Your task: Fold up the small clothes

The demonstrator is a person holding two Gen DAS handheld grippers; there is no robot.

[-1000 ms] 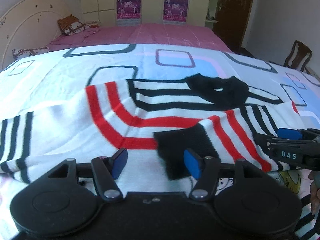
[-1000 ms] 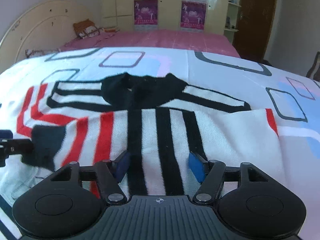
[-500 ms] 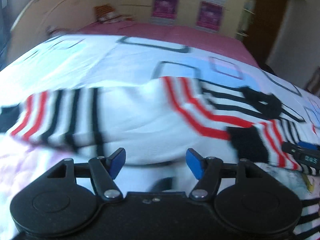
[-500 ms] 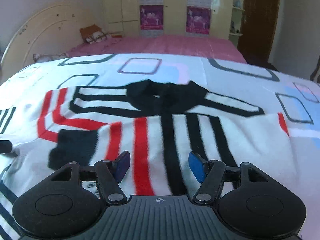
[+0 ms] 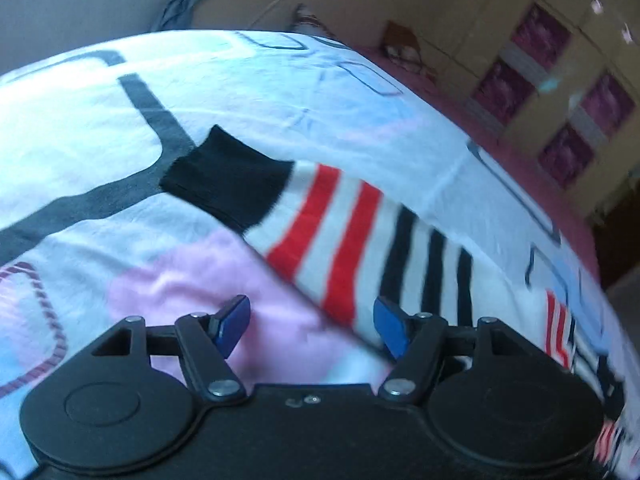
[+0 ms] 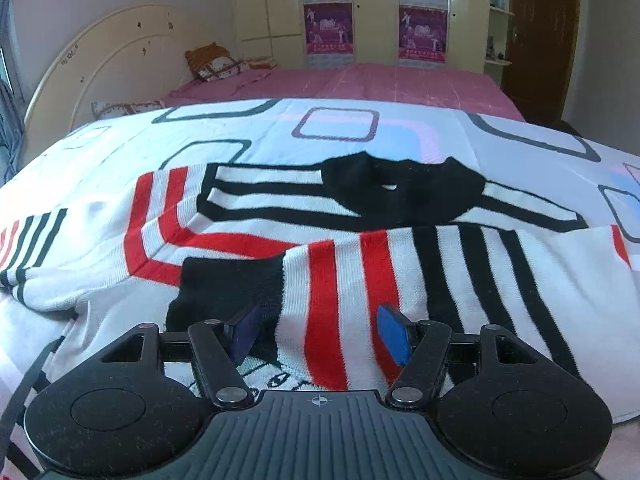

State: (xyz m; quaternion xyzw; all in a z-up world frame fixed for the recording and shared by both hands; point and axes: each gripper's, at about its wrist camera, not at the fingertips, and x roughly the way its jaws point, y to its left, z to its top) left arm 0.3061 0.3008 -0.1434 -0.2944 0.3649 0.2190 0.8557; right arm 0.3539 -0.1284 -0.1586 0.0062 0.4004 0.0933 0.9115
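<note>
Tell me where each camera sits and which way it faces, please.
Left wrist: on the left gripper, facing the outstretched sleeve's black cuff on the bedsheet; its open blue fingers show.
Right wrist: on the right gripper, facing across the sweater toward the wardrobe; its open fingers show.
Shared: sweater, bedsheet, wardrobe.

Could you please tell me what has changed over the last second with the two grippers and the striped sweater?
The left gripper swung left, away from the folded sleeve toward the unfolded sleeve, now facing its black cuff. The right gripper shifted left to the folded sleeve. Both stayed open and nothing was grasped; the sweater lay unmoved.
</note>
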